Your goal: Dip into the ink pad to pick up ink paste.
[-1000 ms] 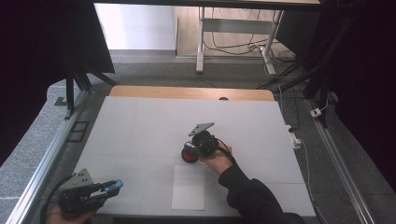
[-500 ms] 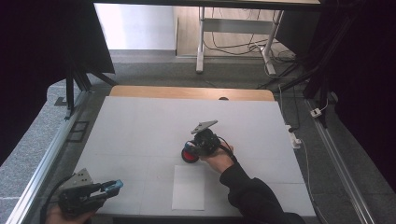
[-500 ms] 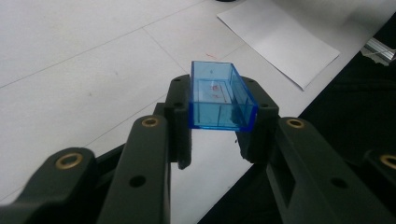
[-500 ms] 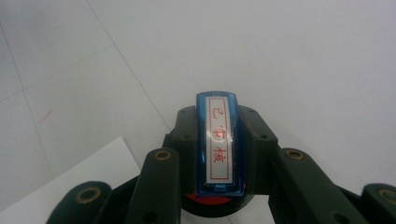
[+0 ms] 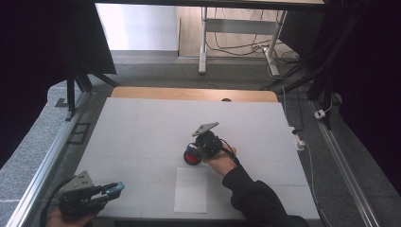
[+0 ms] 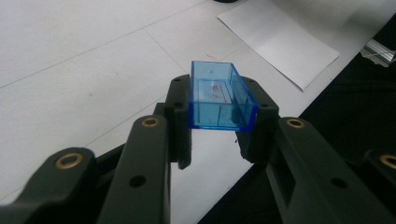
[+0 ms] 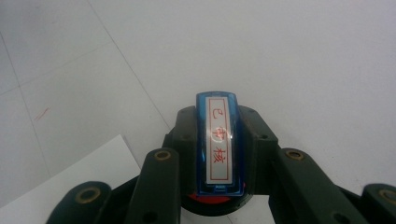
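My left gripper (image 6: 219, 133) is shut on a small clear blue box-shaped cap (image 6: 218, 95), open side up, held just above the table's near left corner. From above, that gripper (image 5: 109, 190) points right with the blue cap (image 5: 117, 187) at its tip. My right gripper (image 7: 219, 154) is shut on a blue stamp (image 7: 218, 140) whose white label bears red characters. The stamp stands on a round red ink pad (image 7: 212, 202). In the high view the right gripper (image 5: 202, 150) sits mid-table over the red pad (image 5: 190, 158).
A white paper sheet (image 5: 190, 189) lies on the white table (image 5: 142, 127) just in front of the red pad, and its corner (image 7: 70, 179) reaches the right gripper. A wooden strip (image 5: 189, 93) edges the far side. Metal rails run along both sides.
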